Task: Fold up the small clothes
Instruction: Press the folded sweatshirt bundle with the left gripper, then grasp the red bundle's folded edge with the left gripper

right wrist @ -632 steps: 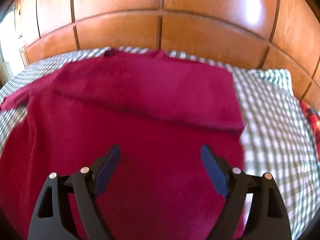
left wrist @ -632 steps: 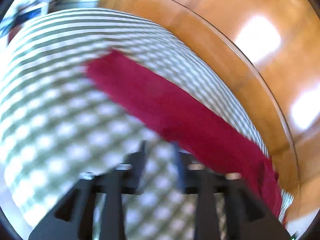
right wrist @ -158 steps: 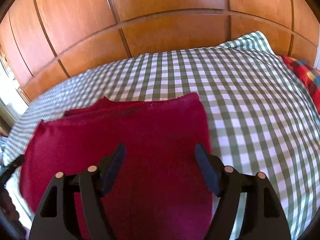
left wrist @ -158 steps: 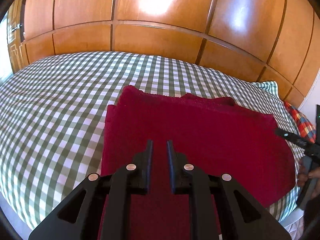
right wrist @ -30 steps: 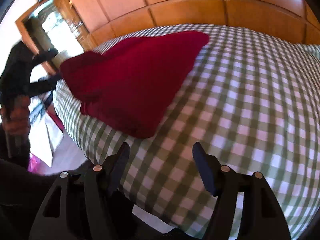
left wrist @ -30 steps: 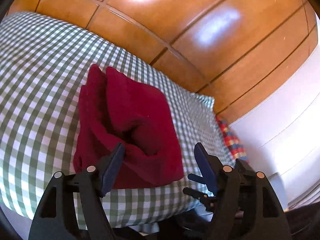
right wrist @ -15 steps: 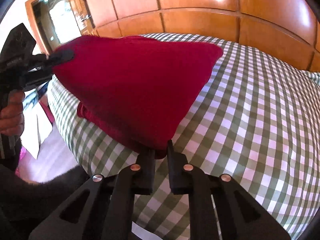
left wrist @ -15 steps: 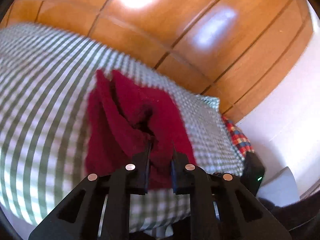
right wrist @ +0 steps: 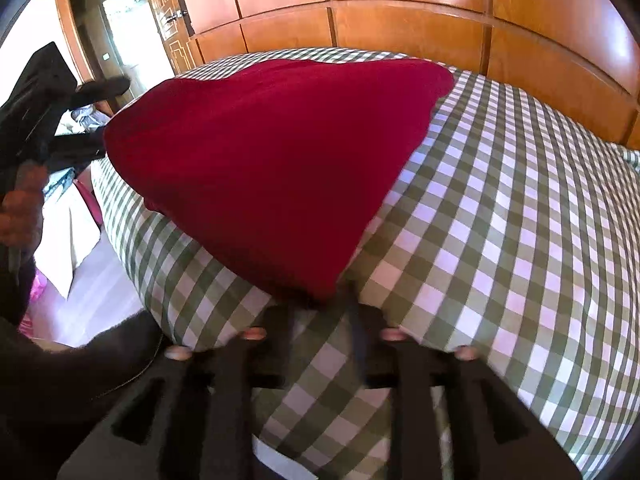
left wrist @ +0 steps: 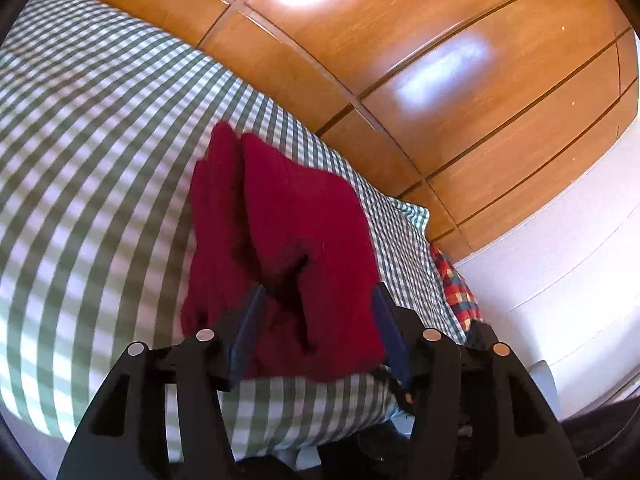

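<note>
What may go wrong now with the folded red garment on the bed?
The red garment lies near the bed's edge, so a nudge may slide it off. Its layers gape open between the open left claw, so the fold may spread. The right claw is at its corner and may drag it.

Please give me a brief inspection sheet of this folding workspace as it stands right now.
Surface: bed with green-and-white checked cover, garment near its corner.
Job's things: red garment folded into a thick bundle, layers gaping at the near end.
Clutter: plaid cushion at the bed's far side.
Grippers: left gripper open, fingers either side of the bundle's near edge; right gripper partly open, motion-blurred, at the garment's corner.
Cables: nothing seen.
Surroundings: wooden panelled wall; doorway.
</note>
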### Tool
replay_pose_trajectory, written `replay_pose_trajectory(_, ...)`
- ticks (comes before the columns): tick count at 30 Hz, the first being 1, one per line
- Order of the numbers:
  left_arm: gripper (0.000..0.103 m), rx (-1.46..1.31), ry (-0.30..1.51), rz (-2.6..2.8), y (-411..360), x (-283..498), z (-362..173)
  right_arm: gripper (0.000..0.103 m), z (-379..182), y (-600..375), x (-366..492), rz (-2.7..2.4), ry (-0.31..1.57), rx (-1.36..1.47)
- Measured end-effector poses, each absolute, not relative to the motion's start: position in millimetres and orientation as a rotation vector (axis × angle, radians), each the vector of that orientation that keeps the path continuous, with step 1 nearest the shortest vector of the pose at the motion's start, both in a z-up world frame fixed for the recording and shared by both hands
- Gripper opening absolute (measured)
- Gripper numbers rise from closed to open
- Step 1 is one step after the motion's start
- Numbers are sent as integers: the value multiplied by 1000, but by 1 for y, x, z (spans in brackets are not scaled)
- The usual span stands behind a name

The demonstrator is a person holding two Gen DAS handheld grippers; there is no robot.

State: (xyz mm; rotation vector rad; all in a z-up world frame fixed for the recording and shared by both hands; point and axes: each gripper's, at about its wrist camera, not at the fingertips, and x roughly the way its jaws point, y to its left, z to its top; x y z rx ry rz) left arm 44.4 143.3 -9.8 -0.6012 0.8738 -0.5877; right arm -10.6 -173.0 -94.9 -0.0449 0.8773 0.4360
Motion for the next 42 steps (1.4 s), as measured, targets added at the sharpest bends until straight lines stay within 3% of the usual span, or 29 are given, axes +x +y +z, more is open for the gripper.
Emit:
replay_pose_trajectory(5,66,-571,928,-563,135,82,-14,60,-75,-200,-22,414,849,-33)
replay_pose_trajectory(10,66,-645,1023,-564,130,115,-40,61,-51,-224,-20,357,798,11)
replay_pose_trajectory(12,55,-644,1031,-620,122,122,-39,61,-42,-224,-15,366,776,25)
replay_pose_trajectory(14,21,-584,1009,-605,114,123,-32,61,-34,-217,-8,391,760,32)
replay_pose_trajectory(16,15,-536,947,-590,111,118,-19,61,-27,-202,3,434,748,31)
replay_pose_trajectory(22,15,-439,787,-558,111,80,17,60,-31,-139,16,553,739,-36)
replay_pose_trajectory(27,15,-445,960,-374,132,89,-41,63,-62,-96,12,530,729,-184)
replay_pose_trajectory(31,17,-503,957,-337,132,97,-58,63,-72,-85,9,485,709,-249)
replay_pose_trajectory(42,19,-202,759,-241,75,56,19,67,-53,-107,10,518,743,-163)
